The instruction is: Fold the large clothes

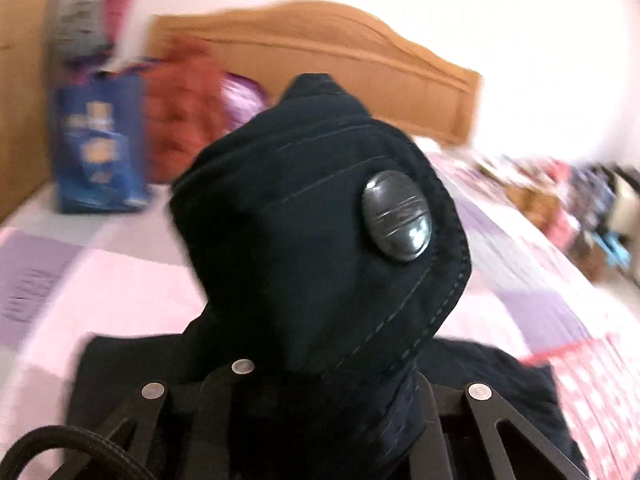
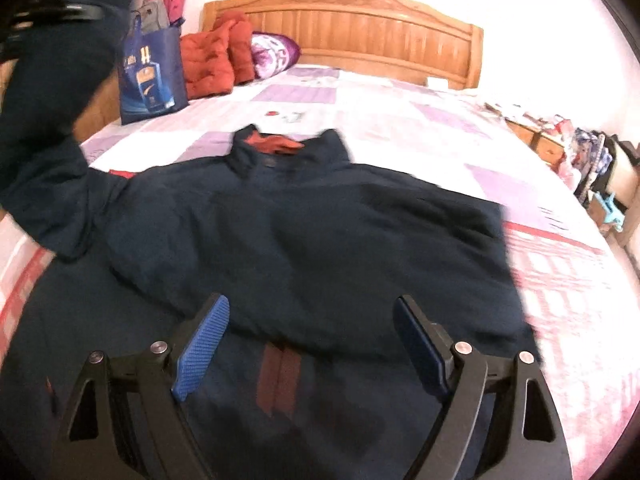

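Note:
A large dark navy jacket [image 2: 320,232] lies spread on the bed [image 2: 400,120], collar toward the headboard and a rust-red lining showing at the neck. My left gripper [image 1: 320,380] is shut on the sleeve cuff [image 1: 312,220], which carries a dark snap button [image 1: 396,220] and hides the fingertips. In the right wrist view the raised sleeve [image 2: 48,120] hangs at the far left from the left gripper [image 2: 60,8]. My right gripper [image 2: 312,320] hovers open over the jacket's lower part, and there is no cloth between its blue pads [image 2: 200,348].
A blue gift bag [image 2: 152,76], a red quilted garment [image 2: 216,60] and a purple pillow [image 2: 276,52] sit by the wooden headboard [image 2: 360,20]. Cluttered furniture [image 2: 580,152] lines the bed's right side. The pink and purple sheet is bare beyond the collar.

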